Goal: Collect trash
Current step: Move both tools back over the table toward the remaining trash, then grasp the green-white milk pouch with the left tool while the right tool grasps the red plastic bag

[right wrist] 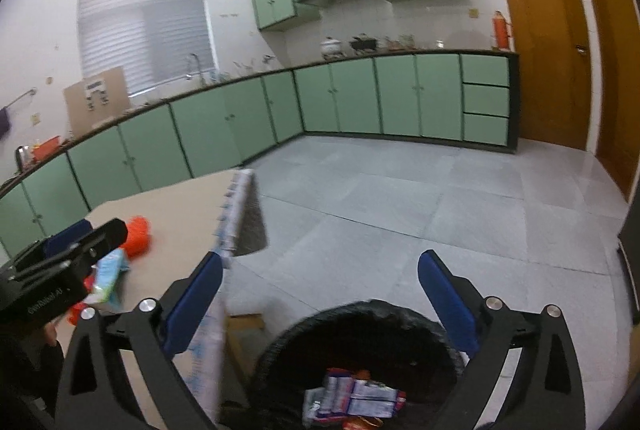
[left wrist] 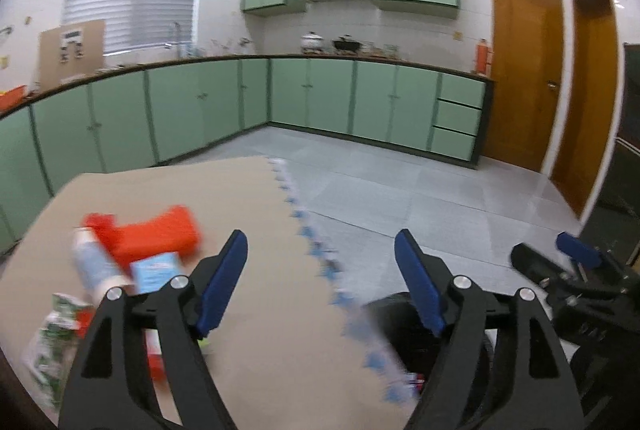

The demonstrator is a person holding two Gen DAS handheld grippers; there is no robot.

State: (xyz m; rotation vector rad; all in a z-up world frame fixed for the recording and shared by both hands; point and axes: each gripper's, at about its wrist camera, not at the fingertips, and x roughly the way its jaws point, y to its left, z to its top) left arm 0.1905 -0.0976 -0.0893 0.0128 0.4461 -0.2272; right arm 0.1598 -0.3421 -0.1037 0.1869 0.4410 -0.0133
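— What are your fingers doing, seen from the left wrist?

— My left gripper [left wrist: 320, 278] stands with its blue pads [left wrist: 224, 282] spread wide and nothing between them. It hangs over the edge of the tan table [left wrist: 248, 214]. The trash there lies to my left: an orange wrapper [left wrist: 160, 234], a white-and-blue bottle [left wrist: 96, 266], a small blue carton [left wrist: 154, 272] and a green-and-white packet [left wrist: 56, 326], all blurred. My right gripper [left wrist: 576, 258] shows at the far right. A black bin [left wrist: 396, 326] sits beside the table, under my right-hand finger.

— And from the right wrist?

— My right gripper [right wrist: 320, 302] is just as open, pads [right wrist: 448, 302] apart and empty, hanging above the black-lined trash bin [right wrist: 360, 342] on the grey tile floor [right wrist: 400, 206]. Wrappers [right wrist: 360, 398] already lie at its bottom. My left gripper [right wrist: 80, 250] juts in from the left, over the table [right wrist: 184, 206], where the orange wrapper [right wrist: 138, 236] and the blue carton [right wrist: 110, 276] remain.
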